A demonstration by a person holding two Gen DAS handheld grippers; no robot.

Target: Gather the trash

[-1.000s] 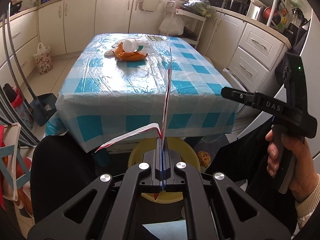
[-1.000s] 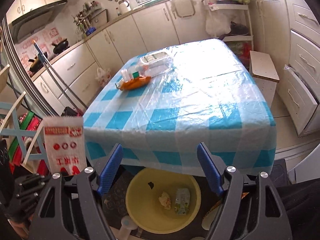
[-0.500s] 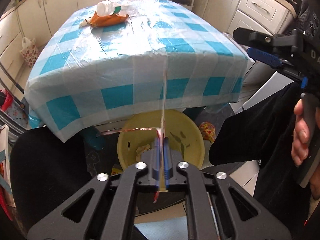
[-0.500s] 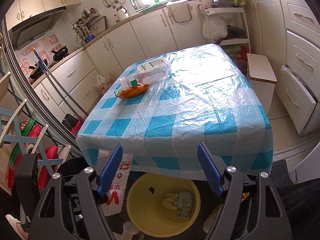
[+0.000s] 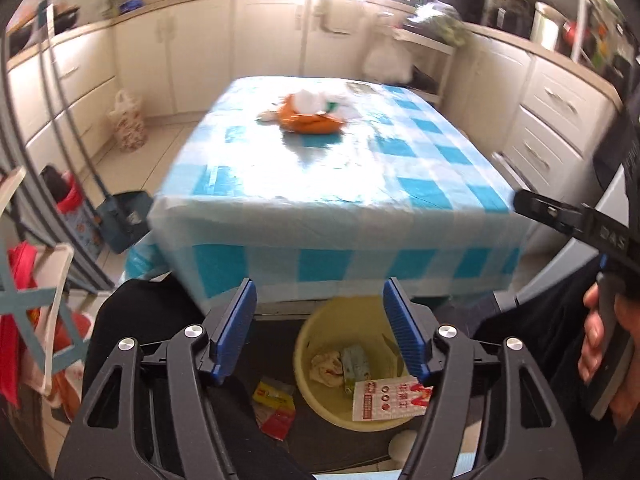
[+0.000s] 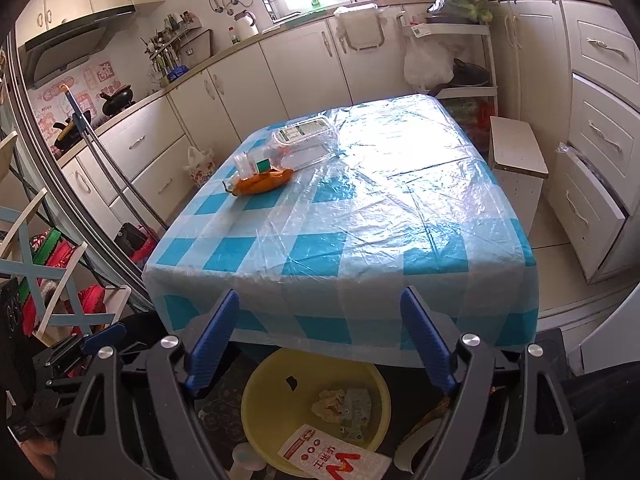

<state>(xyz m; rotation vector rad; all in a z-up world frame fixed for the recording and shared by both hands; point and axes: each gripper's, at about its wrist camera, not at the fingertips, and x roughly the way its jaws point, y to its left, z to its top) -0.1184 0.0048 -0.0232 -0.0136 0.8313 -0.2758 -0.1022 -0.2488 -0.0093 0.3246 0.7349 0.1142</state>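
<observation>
A yellow basin (image 5: 316, 392) (image 6: 264, 396) stands on the floor in front of the table. A white and red wrapper (image 5: 390, 398) (image 6: 332, 460) lies across its near rim, with crumpled trash (image 5: 340, 362) (image 6: 342, 400) inside. My left gripper (image 5: 320, 328) is open and empty above the basin. My right gripper (image 6: 320, 340) is open and empty, also above it. An orange wrapper (image 5: 310, 120) (image 6: 260, 183), a small white bottle (image 6: 246, 164) and a clear plastic box (image 6: 306, 140) lie on the far part of the table.
The table has a blue checked cloth under clear plastic (image 6: 380, 208). A red and yellow packet (image 5: 274, 404) lies on the floor left of the basin. A white stool (image 6: 516, 152) stands right of the table. Cabinets line the walls. A folding rack (image 6: 44, 264) is at left.
My left gripper opened and let go of the white and red wrapper, which now lies on the basin's rim. The left gripper rose and tilted up toward the table.
</observation>
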